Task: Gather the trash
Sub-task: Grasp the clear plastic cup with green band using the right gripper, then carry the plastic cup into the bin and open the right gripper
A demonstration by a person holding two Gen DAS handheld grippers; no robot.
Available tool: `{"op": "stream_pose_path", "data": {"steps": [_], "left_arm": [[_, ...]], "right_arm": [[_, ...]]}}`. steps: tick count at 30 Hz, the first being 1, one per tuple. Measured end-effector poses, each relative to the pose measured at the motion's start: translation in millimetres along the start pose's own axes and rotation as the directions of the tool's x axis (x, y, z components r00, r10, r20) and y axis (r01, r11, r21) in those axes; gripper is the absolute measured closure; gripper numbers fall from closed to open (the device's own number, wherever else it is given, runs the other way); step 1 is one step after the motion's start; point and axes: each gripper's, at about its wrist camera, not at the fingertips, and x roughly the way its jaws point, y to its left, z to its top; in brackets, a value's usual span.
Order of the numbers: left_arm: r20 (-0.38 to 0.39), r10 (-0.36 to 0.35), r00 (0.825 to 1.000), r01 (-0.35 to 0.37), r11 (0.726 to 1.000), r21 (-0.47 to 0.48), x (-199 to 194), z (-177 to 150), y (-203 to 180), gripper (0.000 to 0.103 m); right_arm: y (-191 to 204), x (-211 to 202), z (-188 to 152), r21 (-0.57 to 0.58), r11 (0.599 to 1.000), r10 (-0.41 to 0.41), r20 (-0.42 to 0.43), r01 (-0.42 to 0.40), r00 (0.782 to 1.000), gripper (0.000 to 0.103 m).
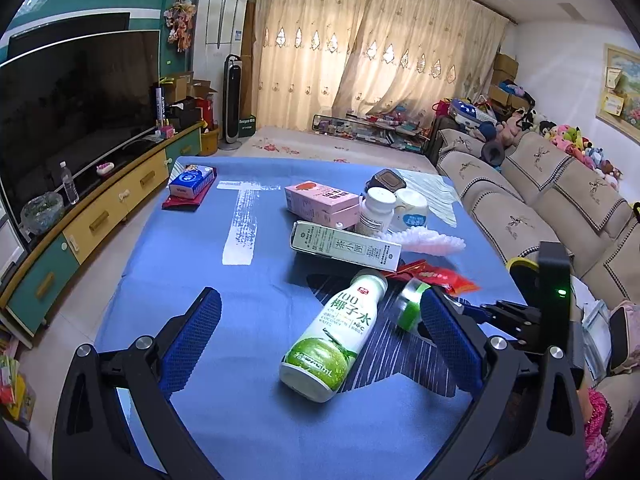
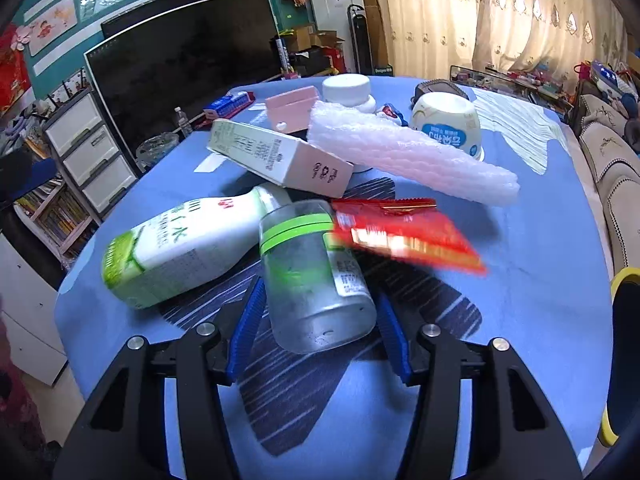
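Right gripper (image 2: 318,322) jaws half open, straddling the clear plastic bottle with green band (image 2: 310,272) lying on the blue-clothed worktop (image 2: 540,280); pads look not quite pressing. Close squarely on its body, avoid snagging the red snack wrapper (image 2: 400,232). Left gripper (image 1: 320,336) jaws wide, empty, over the white-green coconut water bottle (image 1: 334,336).
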Motion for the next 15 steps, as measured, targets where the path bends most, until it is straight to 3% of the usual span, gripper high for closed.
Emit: {"op": "stream_pose_path", "data": {"steps": [9,15], "left_arm": [[-0.018,-0.029,0.999,0.030,0.999,0.020,10.1,-1.1,-16.0,0.005],[-0.036,-0.052,0.998,0.053,0.998,0.043,19.3,-1.6,-33.4,0.005]], "right_arm": [[-16.4,-60.5,-18.2,0.060,0.998,0.032,0.072,-0.036,0.997,0.054],[-38.4,-100.9,-31.0,0.113,0.994,-0.004,0.123,-0.010,0.992,0.054]]}}
